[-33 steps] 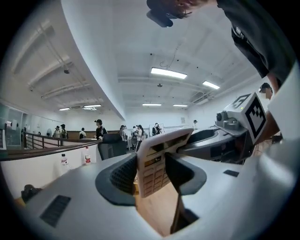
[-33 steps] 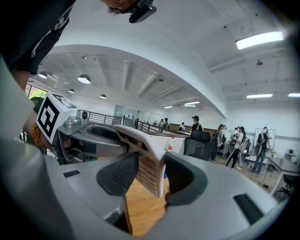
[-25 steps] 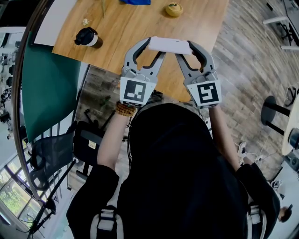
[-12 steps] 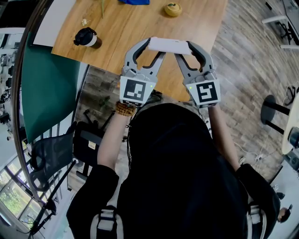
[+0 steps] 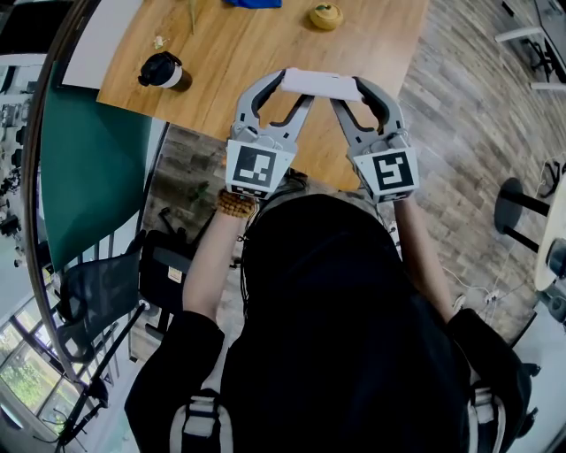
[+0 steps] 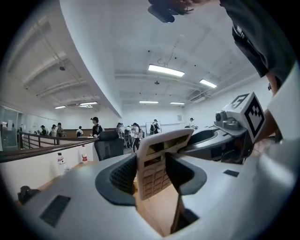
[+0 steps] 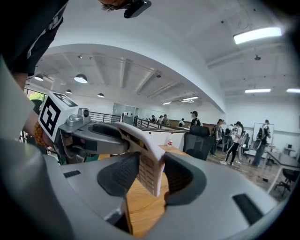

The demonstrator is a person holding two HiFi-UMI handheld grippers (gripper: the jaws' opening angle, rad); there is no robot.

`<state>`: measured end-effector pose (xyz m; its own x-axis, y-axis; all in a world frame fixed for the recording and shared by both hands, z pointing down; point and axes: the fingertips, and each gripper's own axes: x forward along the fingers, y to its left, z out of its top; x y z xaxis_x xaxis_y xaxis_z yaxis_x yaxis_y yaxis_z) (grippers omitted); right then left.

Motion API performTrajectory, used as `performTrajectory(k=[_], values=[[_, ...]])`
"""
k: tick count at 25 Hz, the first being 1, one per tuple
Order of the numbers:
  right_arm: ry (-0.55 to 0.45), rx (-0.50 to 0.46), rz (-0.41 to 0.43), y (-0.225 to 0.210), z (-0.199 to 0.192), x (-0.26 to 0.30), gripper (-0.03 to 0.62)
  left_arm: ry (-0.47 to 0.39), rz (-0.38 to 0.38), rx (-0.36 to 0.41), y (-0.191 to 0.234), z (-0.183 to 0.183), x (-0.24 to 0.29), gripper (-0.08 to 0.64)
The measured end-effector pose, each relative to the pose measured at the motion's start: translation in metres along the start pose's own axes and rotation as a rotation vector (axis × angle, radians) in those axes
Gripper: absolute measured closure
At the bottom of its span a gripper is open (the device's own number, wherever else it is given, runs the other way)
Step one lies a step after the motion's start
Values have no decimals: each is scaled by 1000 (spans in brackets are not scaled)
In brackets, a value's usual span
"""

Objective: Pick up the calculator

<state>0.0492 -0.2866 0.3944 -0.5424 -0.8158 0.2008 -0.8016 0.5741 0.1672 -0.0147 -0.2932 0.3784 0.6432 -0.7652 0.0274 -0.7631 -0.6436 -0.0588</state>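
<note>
Calculator [image 5: 320, 85]: a white slab held up between the 2 grippers, over the near part of the wooden table [image 5: 265, 53], with its long side running left to right in the head view. The left gripper [image 5: 294, 88] has its jaws closed on the calculator's left end, and the right gripper [image 5: 348, 91] has its jaws closed on the right end. In the left gripper view the ribbed pads press on the 2 faces of the slab, and the rows of pale keys and the display window show between them. In the right gripper view the calculator stands edge-on and tilted between the pads, with the keys just visible on one face. Each gripper view shows the other gripper on the far end of the calculator, with wooden table top below.

Each gripper carries a cube with a black-and-white square marker, facing up toward the head camera. A bead bracelet [image 5: 235, 205] sits on the person's left wrist.

Farther out on the table, well apart from the calculator, stand a black-and-white cup [image 5: 164, 71] at the left, a small yellow round thing [image 5: 326, 16] near the far edge, and a blue thing [image 5: 255, 3] cut off by the top of the frame. A green panel [image 5: 93, 159] runs beside the table's left edge, with a dark chair [image 5: 102, 292] below it.
</note>
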Motion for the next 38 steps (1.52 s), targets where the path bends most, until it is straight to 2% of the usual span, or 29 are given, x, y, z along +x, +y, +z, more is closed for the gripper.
performTrajectory(k=[6, 11, 17, 22, 38], values=[[13, -1, -3, -1, -2, -1, 428, 2, -8, -5, -1, -1, 2, 354], [78, -5, 13, 1, -8, -3, 428, 4, -9, -8, -1, -3, 2, 355], [78, -5, 8, 0, -11, -2, 430, 12, -12, -14, -1, -6, 3, 354], [40, 5, -7, -3, -12, 1, 430, 23, -18, -20, -2, -11, 5, 354], [216, 18, 24, 2, -60, -12, 430, 114, -50, -83, -23, -53, 7, 353]])
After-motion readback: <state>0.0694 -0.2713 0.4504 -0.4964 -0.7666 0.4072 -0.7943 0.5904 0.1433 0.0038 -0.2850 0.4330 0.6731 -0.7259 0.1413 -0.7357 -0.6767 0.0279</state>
